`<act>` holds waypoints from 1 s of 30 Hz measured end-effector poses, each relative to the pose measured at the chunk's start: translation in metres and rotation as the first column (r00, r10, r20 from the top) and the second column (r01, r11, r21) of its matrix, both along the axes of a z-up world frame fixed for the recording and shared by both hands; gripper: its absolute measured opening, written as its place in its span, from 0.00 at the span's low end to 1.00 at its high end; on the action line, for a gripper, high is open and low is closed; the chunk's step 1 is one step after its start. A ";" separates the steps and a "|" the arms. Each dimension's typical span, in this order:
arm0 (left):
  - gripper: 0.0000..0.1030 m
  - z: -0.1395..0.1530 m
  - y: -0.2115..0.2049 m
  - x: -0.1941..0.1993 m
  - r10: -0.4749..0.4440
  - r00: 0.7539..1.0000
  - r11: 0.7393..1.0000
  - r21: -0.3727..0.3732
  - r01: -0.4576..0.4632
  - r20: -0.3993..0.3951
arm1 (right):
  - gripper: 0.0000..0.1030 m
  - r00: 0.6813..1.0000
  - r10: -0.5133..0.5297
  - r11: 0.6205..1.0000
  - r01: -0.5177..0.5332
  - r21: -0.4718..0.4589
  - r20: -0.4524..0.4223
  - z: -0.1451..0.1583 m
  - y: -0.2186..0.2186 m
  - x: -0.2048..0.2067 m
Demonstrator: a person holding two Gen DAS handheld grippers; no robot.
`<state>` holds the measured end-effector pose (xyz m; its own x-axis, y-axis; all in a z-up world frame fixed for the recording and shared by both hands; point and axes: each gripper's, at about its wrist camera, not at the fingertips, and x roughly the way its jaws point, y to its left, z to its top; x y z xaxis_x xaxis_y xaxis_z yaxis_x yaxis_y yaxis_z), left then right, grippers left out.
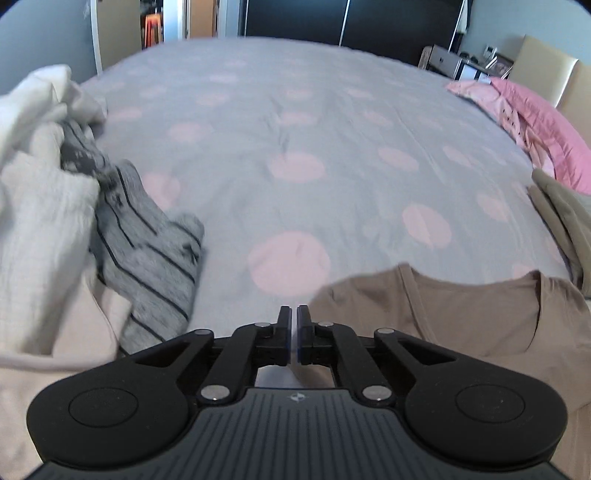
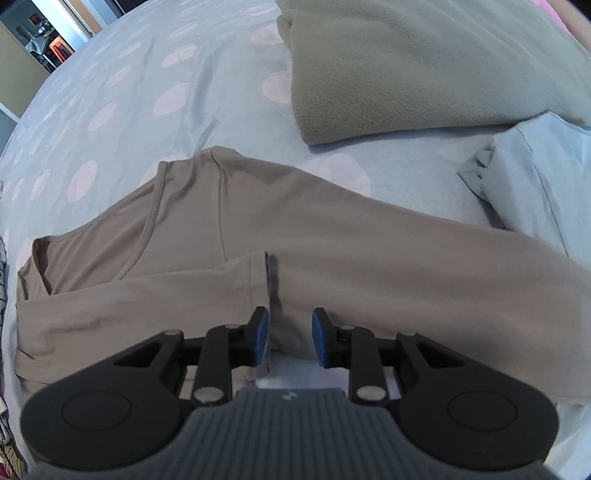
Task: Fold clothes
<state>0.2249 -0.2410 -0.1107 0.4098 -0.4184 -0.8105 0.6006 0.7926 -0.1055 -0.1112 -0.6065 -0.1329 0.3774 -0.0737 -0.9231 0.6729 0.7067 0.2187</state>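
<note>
My long-sleeved tan jersey top (image 2: 229,221) lies near me on the dotted grey bedcover (image 1: 295,129), one sleeve folded across. My right gripper (image 2: 287,332) hovers spread; my left gripper (image 1: 293,332) is pressed together, empty. The unfolded pile (image 1: 55,203) at left waits.

A big bed cover (image 1: 295,129) lies under and in front of the left tongs (image 1: 293,314). It is grey-blue with round pink dots. Far ahead and to the right are pink pillows (image 1: 546,125), at the edge of the bed. Straight ahead, past the bed, stands a dark wardrobe (image 1: 351,22). Right of it is a shelf (image 1: 461,62) with small things on it. The same spotted cover (image 2: 110,92) spreads ahead and left of the right tongs (image 2: 288,321).
</note>
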 end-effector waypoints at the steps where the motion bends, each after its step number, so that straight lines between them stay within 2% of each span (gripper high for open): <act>1: 0.25 -0.003 -0.001 0.000 -0.002 1.000 1.000 0.005 0.002 -0.007 | 0.29 1.000 0.001 1.000 -0.001 0.000 0.004 0.000 0.000 0.001; 7: 0.38 -0.019 0.001 0.000 0.002 0.999 1.000 0.028 -0.001 -0.043 | 0.36 0.999 -0.002 1.000 0.003 -0.012 0.042 0.001 -0.001 0.008; 13: 0.39 -0.029 0.005 0.006 0.035 0.993 0.999 -0.032 -0.039 -0.113 | 0.36 0.994 -0.031 0.999 0.029 0.020 0.107 -0.005 -0.004 0.020; 14: 0.37 -0.030 0.004 0.005 0.033 0.994 0.999 -0.033 -0.037 -0.105 | 0.35 0.993 -0.028 0.999 0.025 0.024 0.112 -0.007 -0.002 0.023; 15: 0.29 -0.030 0.002 0.004 0.025 0.995 0.999 -0.037 -0.029 -0.097 | 0.35 0.993 -0.021 1.000 0.019 0.022 0.115 -0.008 0.000 0.027; 16: 0.14 -0.031 0.001 0.004 0.016 0.996 0.999 -0.045 -0.020 -0.092 | 0.33 0.993 -0.015 1.000 0.013 0.020 0.117 -0.009 0.002 0.030; 17: 0.10 -0.030 0.001 0.003 0.009 0.996 0.998 -0.056 -0.014 -0.088 | 0.23 0.993 -0.007 1.000 0.006 0.016 0.118 -0.010 0.004 0.033; 18: 0.02 -0.030 0.001 0.003 0.006 0.996 0.997 -0.070 -0.012 -0.087 | 0.16 0.993 0.001 1.000 -0.003 0.009 0.118 -0.010 0.005 0.036; 19: 0.01 -0.029 0.001 0.002 0.002 0.996 0.996 -0.083 -0.009 -0.084 | 0.08 0.993 0.010 1.000 -0.011 0.002 0.117 -0.010 0.007 0.038; 20: 0.01 -0.027 0.001 0.001 0.000 0.997 0.995 -0.095 -0.007 -0.074 | 0.04 0.993 0.020 1.000 -0.019 -0.005 0.117 -0.009 0.009 0.040; 27: 0.00 0.011 0.010 0.003 0.096 0.994 0.992 -0.091 -0.092 0.048 | 0.02 0.988 0.053 0.997 -0.043 -0.070 0.142 0.009 0.013 0.043; 30: 0.00 0.013 0.006 0.003 0.085 0.993 0.995 -0.051 -0.081 0.086 | 0.02 0.986 0.054 0.995 -0.040 -0.090 0.159 0.015 0.012 0.043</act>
